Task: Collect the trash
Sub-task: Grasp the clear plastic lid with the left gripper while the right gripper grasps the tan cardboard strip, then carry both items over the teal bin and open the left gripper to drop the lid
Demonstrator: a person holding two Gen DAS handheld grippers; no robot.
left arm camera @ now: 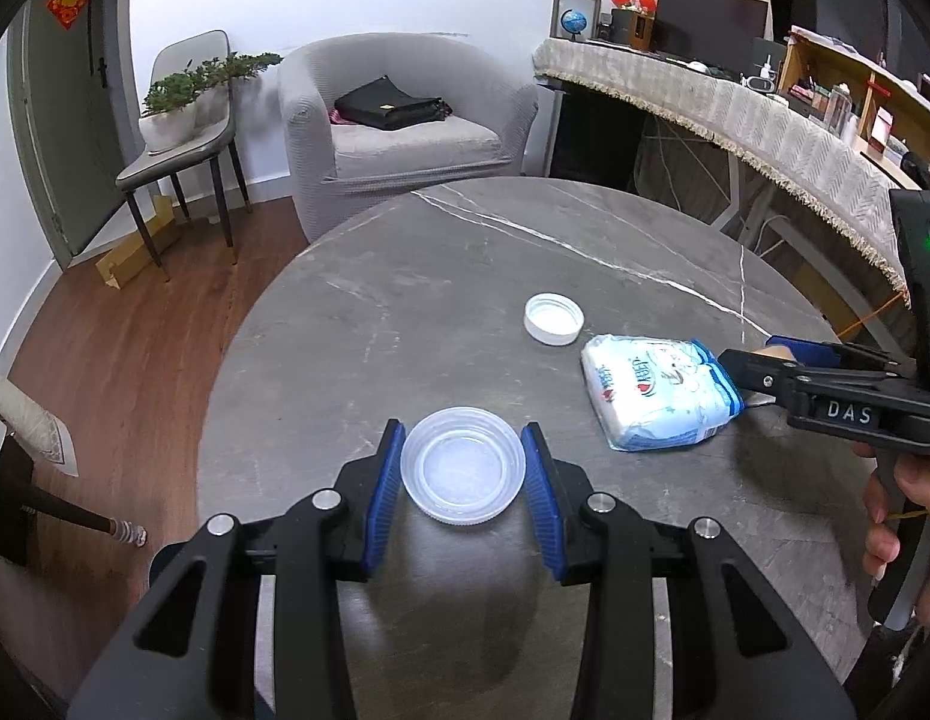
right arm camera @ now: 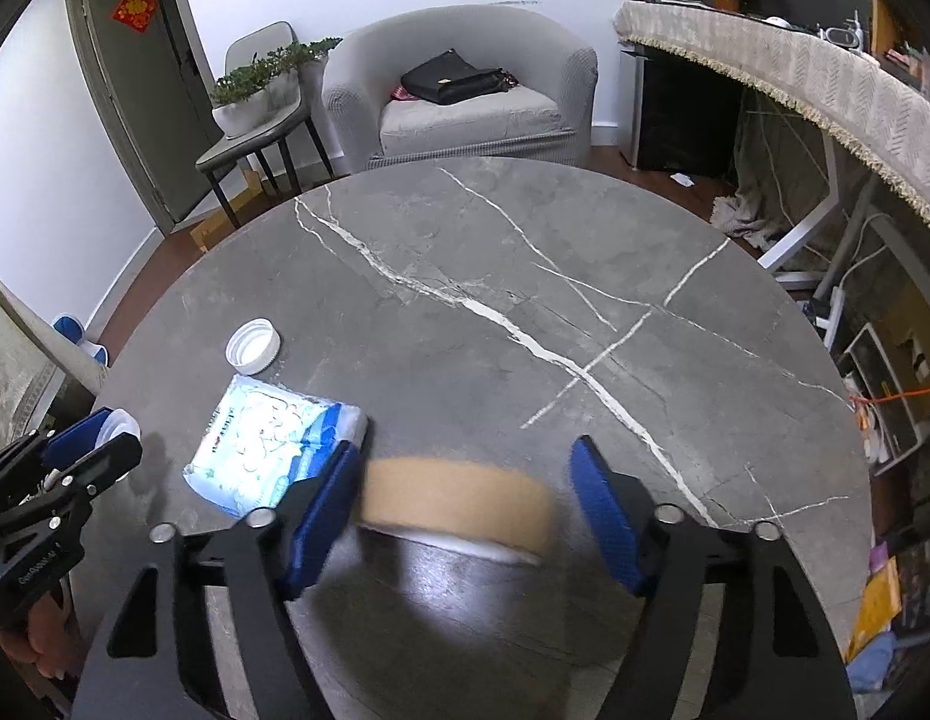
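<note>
On the grey marble table (left arm camera: 435,276) a clear plastic lid (left arm camera: 463,464) lies between the open fingers of my left gripper (left arm camera: 463,468), with small gaps on both sides. A white bottle cap (left arm camera: 553,318) and a blue-white tissue pack (left arm camera: 660,399) lie to its right. In the right wrist view, my right gripper (right arm camera: 465,501) is open around a blurred brown tape roll (right arm camera: 459,501) on the table (right arm camera: 525,312). The tissue pack (right arm camera: 273,444) touches its left finger. The cap (right arm camera: 253,346) lies further left. My left gripper (right arm camera: 90,441) shows at the left edge.
A grey armchair (left arm camera: 399,120) with a black bag (left arm camera: 387,103) stands beyond the table. A chair with a potted plant (left arm camera: 171,102) is to its left. A long cluttered desk with a fringed cloth (left arm camera: 765,114) runs along the right. A wood floor surrounds the table.
</note>
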